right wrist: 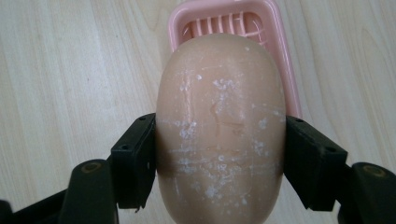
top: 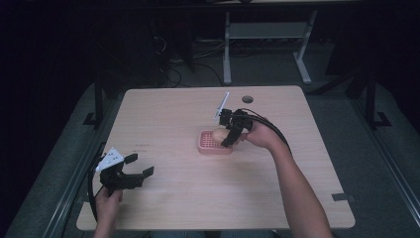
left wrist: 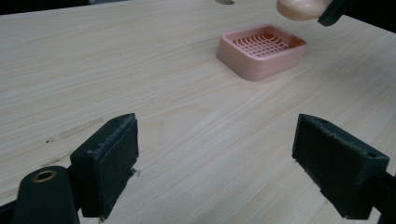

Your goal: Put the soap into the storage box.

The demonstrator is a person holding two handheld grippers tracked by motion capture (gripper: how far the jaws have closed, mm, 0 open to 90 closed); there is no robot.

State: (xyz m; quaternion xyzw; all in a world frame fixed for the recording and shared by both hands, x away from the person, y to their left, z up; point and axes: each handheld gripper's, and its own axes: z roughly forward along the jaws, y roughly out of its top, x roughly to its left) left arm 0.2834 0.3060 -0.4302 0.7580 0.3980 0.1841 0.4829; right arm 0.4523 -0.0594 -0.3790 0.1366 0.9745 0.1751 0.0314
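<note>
Right tool is clamping a peach-coloured bar of soap across its middle, one black jaw pressing on each long side, and it is holding the bar just above a pink soap dish near the centre of the desk. In the high view the right hand is reaching in from the dish's right, with the soap hanging over the slatted tray. Whether the bar is already touching the slats is not clear; from the left tool's camera it seems to be floating a little above the dish.

Judging from this, the step in hand looks like seating the soap in the dish. To do it well, the bar should be lining up lengthwise with the dish's long axis, centred between the raised rims, and going down level so that neither end catches the wall. The surface is scuffed and powdery, probably slick, so the grip should be easing off only once the bar is resting on the slats.

Left tool is waiting near the desk's front left corner, jaws spread wide with nothing between them, well apart from the dish.
</note>
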